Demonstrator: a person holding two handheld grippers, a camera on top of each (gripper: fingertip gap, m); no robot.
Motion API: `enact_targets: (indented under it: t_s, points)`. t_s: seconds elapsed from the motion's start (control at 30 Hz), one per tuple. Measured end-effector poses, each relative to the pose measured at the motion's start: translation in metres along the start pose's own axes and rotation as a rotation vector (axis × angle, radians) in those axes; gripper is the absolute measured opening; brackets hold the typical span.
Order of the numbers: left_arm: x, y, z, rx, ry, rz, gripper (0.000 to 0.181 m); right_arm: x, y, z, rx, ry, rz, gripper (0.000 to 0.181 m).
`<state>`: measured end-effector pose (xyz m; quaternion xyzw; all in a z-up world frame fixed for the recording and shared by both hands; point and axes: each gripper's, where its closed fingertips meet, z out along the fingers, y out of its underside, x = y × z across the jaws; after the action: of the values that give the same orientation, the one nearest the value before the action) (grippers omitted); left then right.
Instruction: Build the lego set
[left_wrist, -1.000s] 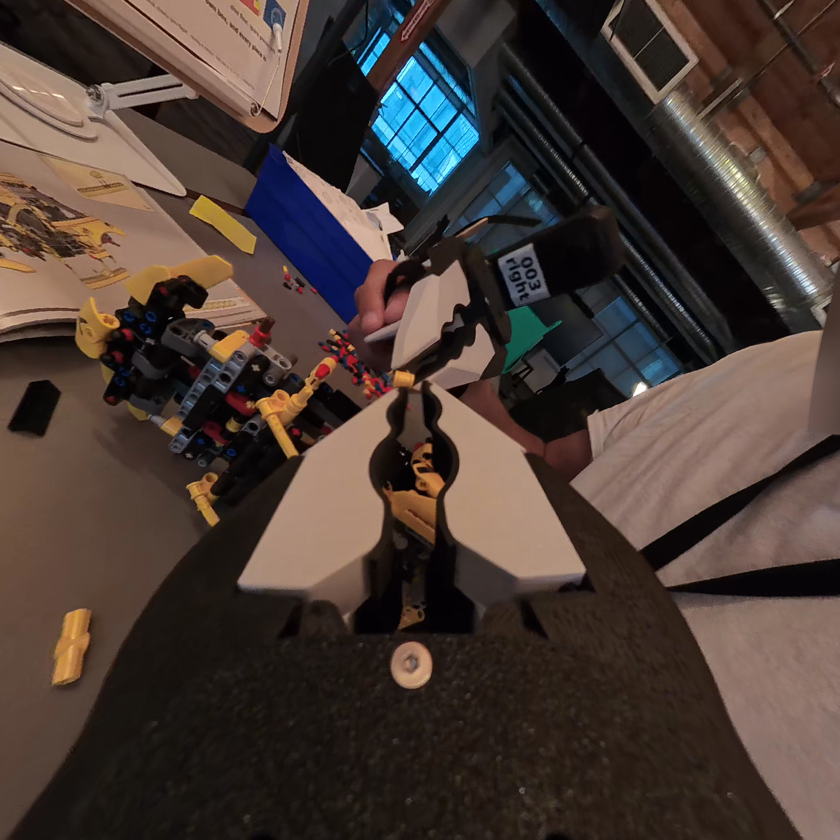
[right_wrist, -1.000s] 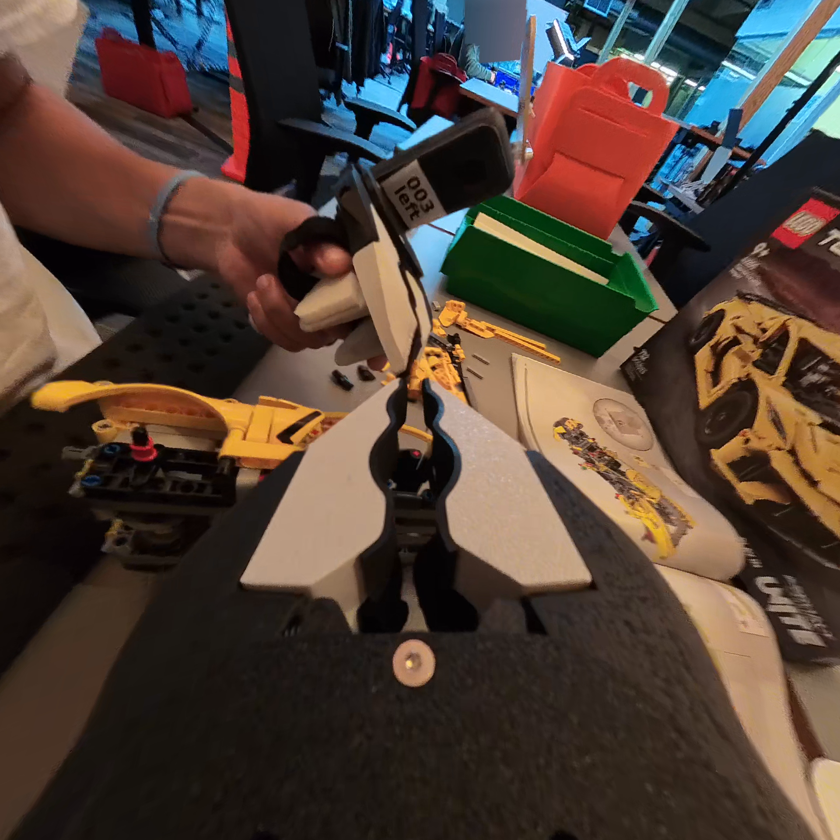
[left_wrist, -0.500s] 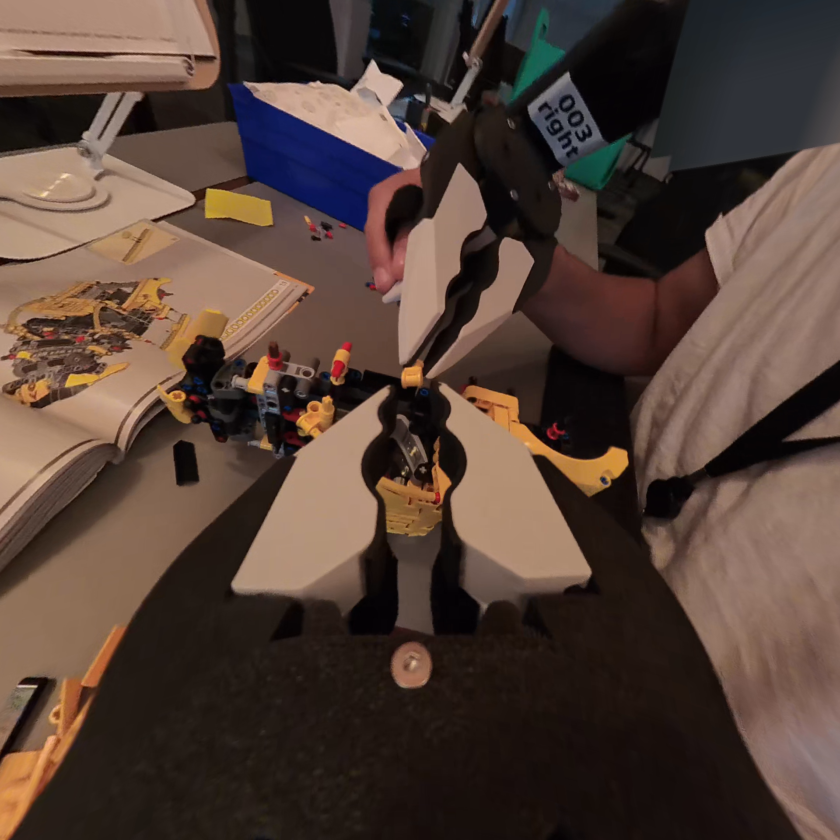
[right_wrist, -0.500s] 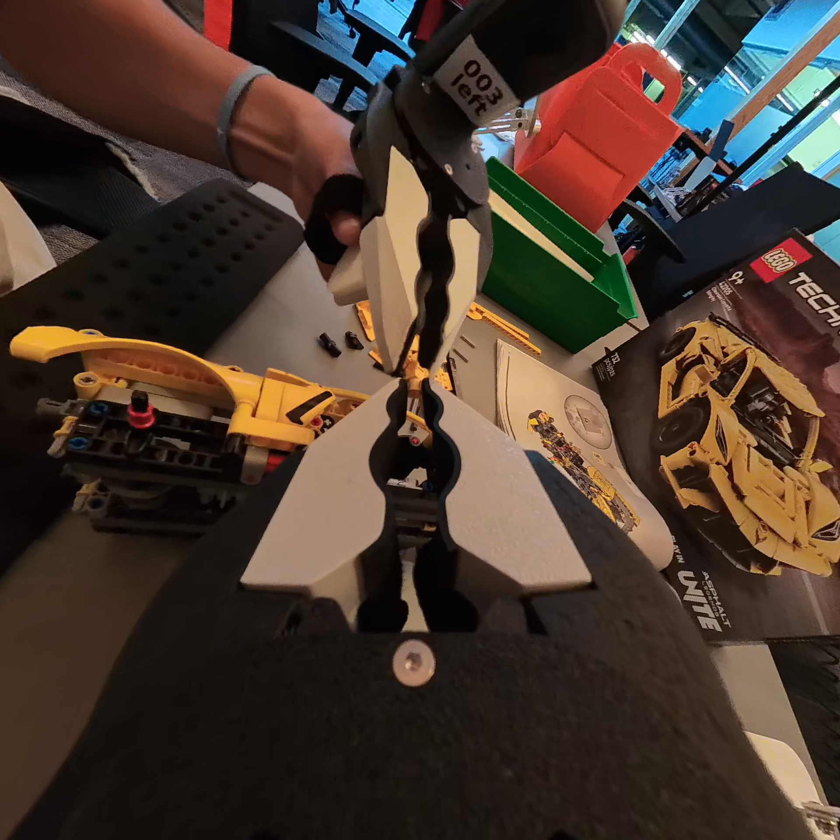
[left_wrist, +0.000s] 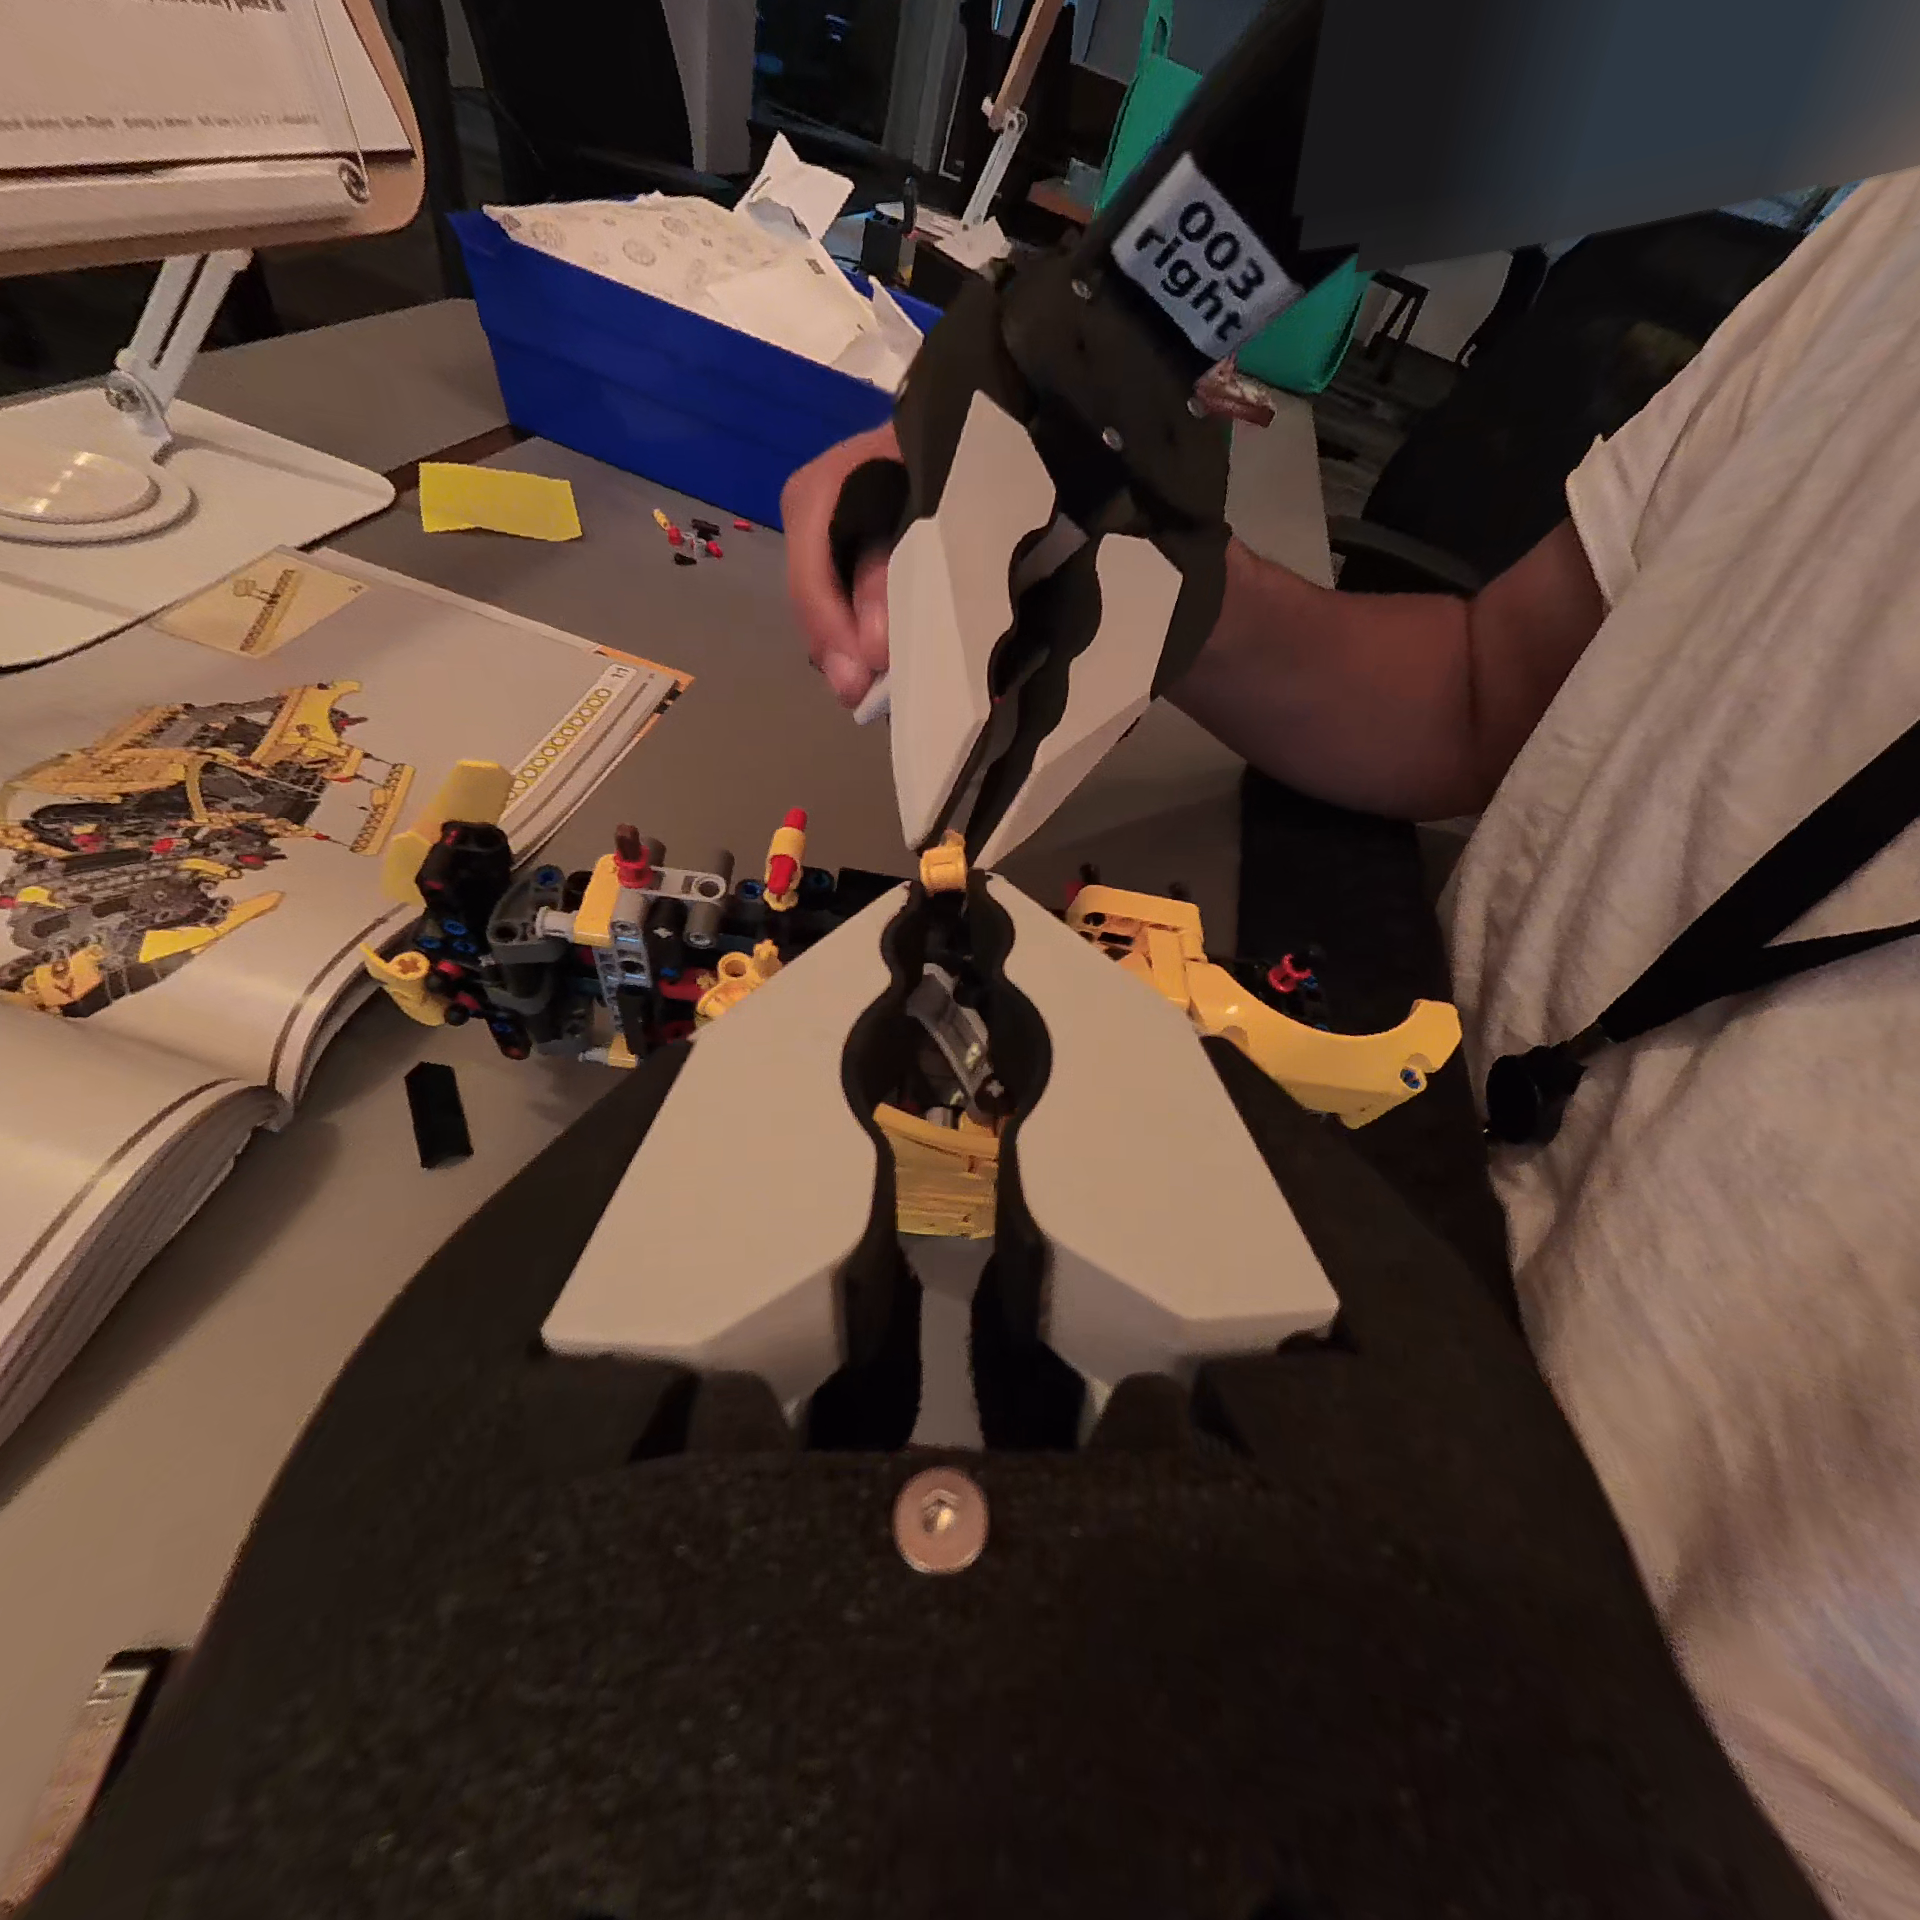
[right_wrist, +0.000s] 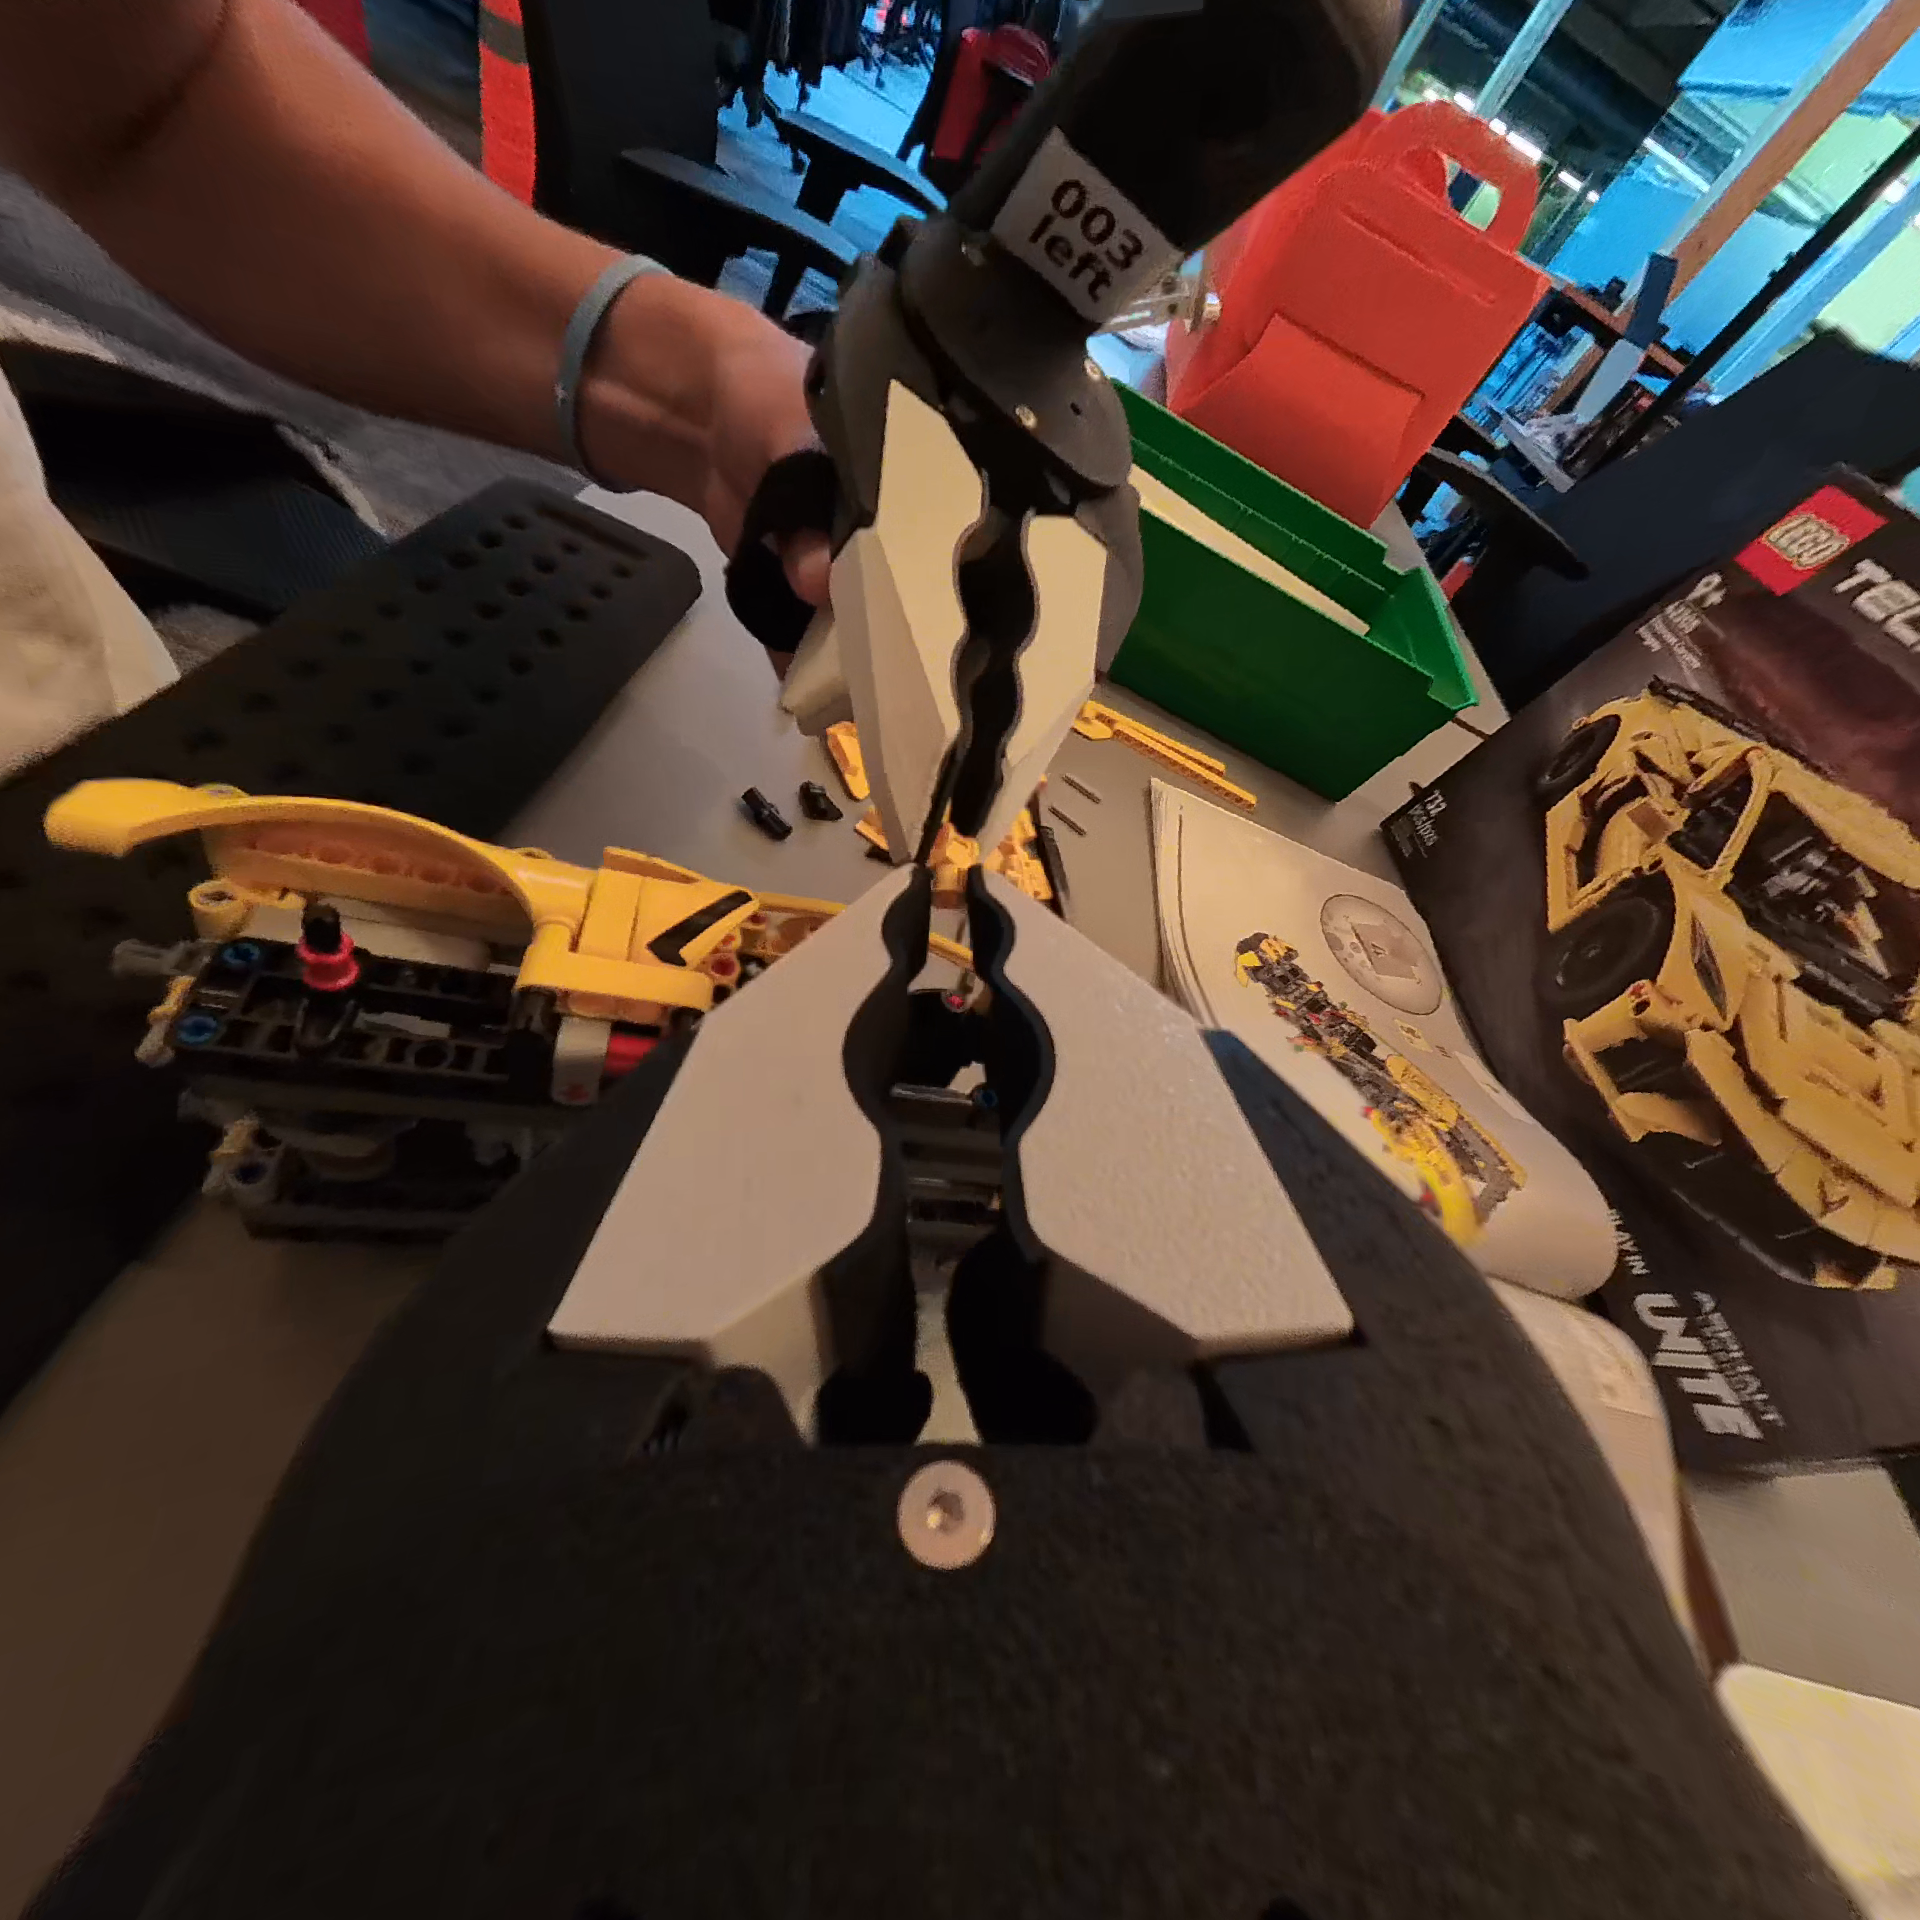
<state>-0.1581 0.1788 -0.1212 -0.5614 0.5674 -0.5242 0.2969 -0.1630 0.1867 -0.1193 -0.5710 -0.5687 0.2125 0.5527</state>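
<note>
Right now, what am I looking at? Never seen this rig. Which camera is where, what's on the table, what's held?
There is no robot here. A person holds a two-finger handheld tool in each hand, and each carries a wide-angle camera looking along its fingers.

The left wrist view shows the left tool in front and the right tool facing it. The right wrist view is the reverse.

On the grey table lie a half-built yellow and black lego model, an open instruction book, loose pieces, a blue bin, a green bin and the set's box.

Both tools are nearly closed, with their tips meeting over the model at a small yellow piece. I cannot tell which one grips it.
</note>
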Motion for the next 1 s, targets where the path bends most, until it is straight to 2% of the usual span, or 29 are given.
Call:
enact_targets:
  t_s: [0.13,0.33,0.4,0.63,0.77,0.87,1.0]
  points:
    - [-0.004,0.007,0.004,-0.056,-0.015,0.002,0.007,-0.002,0.01,0.001,-0.036,-0.025,-0.006,0.005]
    - [-0.006,0.004,0.002,-0.04,0.017,-0.048,0.013,-0.001,0.007,0.002,-0.038,-0.018,-0.043,0.005]
    - [-0.003,0.004,0.002,-0.042,0.031,-0.041,0.007,-0.001,0.008,0.003,-0.045,-0.015,-0.053,0.005]
    - [-0.001,0.0,0.002,-0.019,0.038,-0.036,0.005,-0.007,0.011,0.004,-0.057,-0.05,-0.046,0.005]
    - [0.003,0.01,0.005,-0.091,0.046,0.005,0.0,-0.009,0.016,0.008,-0.089,-0.058,-0.05,0.005]
    - [0.002,0.008,0.004,-0.091,0.027,0.004,0.02,-0.007,0.017,0.006,-0.089,-0.037,-0.067,0.005]
    - [-0.002,0.01,0.002,-0.103,0.016,0.0,0.023,-0.006,0.014,0.005,-0.082,-0.03,-0.079,0.005]
